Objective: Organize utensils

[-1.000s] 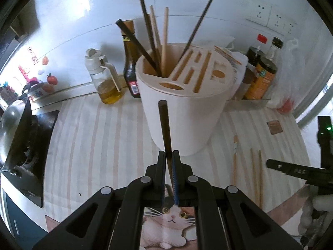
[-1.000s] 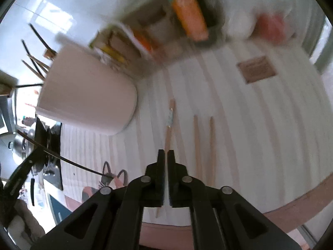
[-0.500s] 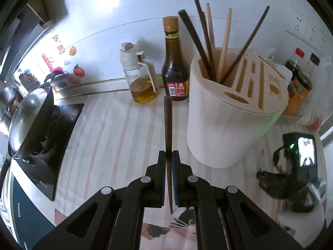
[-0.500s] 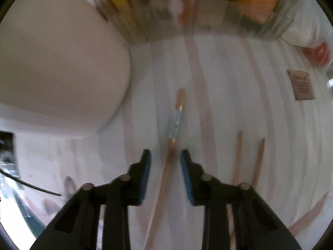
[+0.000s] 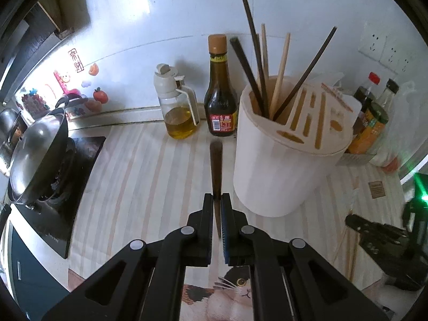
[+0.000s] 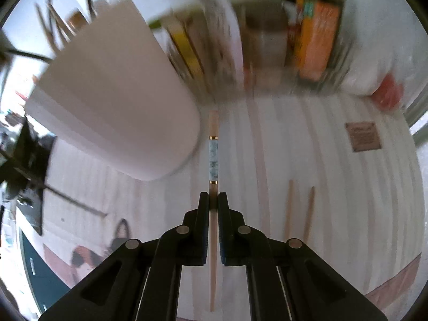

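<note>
Right wrist view blurs bottles [image 6: 315,26] behind white holder [image 6: 115,112].

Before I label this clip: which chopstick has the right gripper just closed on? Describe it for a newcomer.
Find the big white utensil holder on the striped counter. Just right of its base, the right gripper clamps a pale wooden chopstick. Unlike the two plain chopsticks lying farther right, it has a blue-white marbled band between gold rings.

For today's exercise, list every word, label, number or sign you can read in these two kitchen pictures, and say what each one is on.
Nothing here can be quoted with certainty.
Red characters on the wall sticker: stylised, not legible.
Red label on the dark sauce bottle: print too small.
Neck label of that bottle: too small.
Orange jar label: too small.
Brown tag on the striped mat: blurred.
Packages behind the white holder: blurred.
</note>
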Demonstrator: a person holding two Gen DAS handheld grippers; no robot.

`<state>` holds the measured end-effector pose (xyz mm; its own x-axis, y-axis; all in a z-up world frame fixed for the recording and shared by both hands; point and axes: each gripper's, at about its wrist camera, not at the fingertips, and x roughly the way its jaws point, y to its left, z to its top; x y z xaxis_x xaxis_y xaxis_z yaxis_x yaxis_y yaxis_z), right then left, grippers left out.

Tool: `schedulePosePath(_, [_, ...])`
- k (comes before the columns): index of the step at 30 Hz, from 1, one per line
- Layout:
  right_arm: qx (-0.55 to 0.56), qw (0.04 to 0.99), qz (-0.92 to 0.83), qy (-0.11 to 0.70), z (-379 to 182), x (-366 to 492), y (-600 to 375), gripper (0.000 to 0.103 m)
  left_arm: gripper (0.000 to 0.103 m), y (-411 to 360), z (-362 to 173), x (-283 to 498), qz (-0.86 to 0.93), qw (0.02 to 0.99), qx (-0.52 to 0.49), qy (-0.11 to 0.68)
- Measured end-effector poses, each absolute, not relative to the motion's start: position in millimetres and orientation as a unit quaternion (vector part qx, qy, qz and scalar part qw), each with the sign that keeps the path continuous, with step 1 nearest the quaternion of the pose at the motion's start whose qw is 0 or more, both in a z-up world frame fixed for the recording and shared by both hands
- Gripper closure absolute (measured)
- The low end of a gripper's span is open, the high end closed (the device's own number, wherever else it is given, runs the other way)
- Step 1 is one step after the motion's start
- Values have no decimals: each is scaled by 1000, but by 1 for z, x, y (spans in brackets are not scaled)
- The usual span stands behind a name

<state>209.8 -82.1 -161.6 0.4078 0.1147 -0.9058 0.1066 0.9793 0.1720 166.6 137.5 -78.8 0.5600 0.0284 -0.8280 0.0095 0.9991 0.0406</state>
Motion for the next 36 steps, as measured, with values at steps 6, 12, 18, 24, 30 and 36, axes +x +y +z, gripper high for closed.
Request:
schedulePosePath(6, [107, 870, 18, 481, -119, 197, -79, 103, 100, 139, -63, 162, 2, 891, 21, 453])
schedulePosePath(12, [131, 860, 48, 491, -117, 209, -77, 103, 100, 140, -57, 166, 3, 895, 22, 446])
schedulePosePath(18, [184, 792, 12, 582, -185, 243, -108, 80, 101, 139, -74, 177, 24, 889, 30, 456])
schedulePosePath(24, [107, 750, -33, 652, -247, 279, -96, 72, 101, 143, -81, 187, 35, 885, 20, 463])
schedulePosePath(30, [2, 761, -50, 646, -249, 287, -65, 96, 101, 144, -84, 188, 32, 884, 14, 465])
schedulePosePath(36, [46, 764, -15, 643, -240, 255, -74, 97, 74, 168, -108, 192, 21, 869, -24, 494])
